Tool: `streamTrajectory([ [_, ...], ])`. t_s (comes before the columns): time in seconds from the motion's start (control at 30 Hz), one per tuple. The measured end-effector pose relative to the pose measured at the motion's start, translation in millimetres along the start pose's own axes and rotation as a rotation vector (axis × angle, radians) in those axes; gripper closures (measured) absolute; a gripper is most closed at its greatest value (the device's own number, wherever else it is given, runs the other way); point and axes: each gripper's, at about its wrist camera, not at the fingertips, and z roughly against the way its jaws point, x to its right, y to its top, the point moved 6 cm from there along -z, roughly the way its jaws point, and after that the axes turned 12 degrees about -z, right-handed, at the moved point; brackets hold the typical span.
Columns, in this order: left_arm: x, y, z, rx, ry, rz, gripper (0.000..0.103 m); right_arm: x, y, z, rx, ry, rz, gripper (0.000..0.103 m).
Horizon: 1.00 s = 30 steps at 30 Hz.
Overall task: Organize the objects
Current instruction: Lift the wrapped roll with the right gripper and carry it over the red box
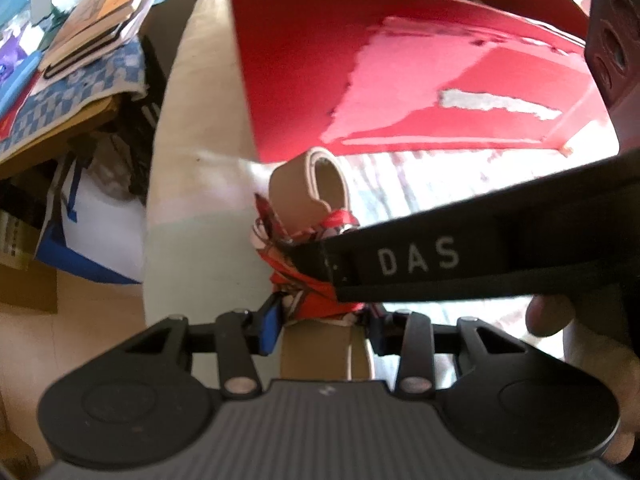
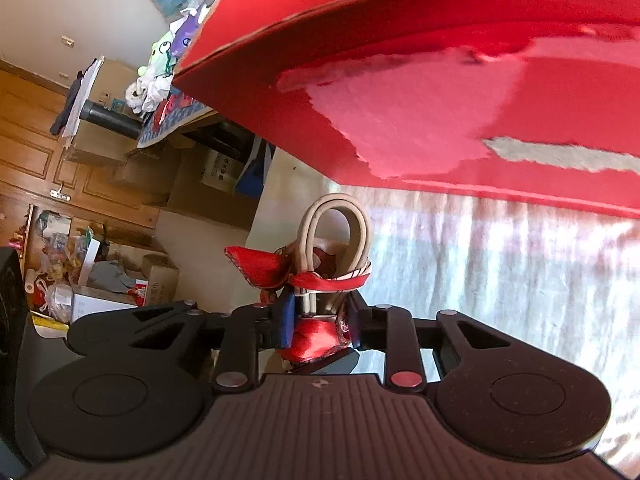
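Observation:
A tan leather strap (image 1: pixel 308 188) folded into a loop, tied with a red patterned scarf (image 1: pixel 308 296), is held between both grippers. My left gripper (image 1: pixel 320 322) is shut on the scarf-wrapped strap. My right gripper (image 2: pixel 320 326) is shut on the same strap (image 2: pixel 352 236) and scarf (image 2: pixel 316 334); its black finger (image 1: pixel 440 260) crosses the left wrist view from the right. A large red box (image 1: pixel 400 80) with torn patches lies just beyond the strap, and also shows in the right wrist view (image 2: pixel 420 100).
The box rests on a pale striped cloth (image 2: pixel 500 260) over a bed or table. To the left is a cluttered desk with books (image 1: pixel 92 16) on a blue checked cloth, and bags and cardboard boxes (image 2: pixel 216 176) on the floor.

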Motion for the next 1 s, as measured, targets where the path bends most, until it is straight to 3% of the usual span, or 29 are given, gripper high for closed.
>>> streamTrajectory([
  [0.37,56.5,21.3,6.6,0.036,-0.075,-0.147,0.063,30.2,-8.1,42.2,0.082,-0.024,-0.106,0.075],
  [0.73,130.1,51.5,26.9,0.105,-0.14,-0.353,0.063,58.8,-23.2,107.5,0.255,-0.081,-0.154,0.075],
  [1.0,178.7,76.9,57.1,0.184,-0.176,-0.444,0.064,74.8,-31.9,154.4,0.4,-0.112,-0.168,0.075],
])
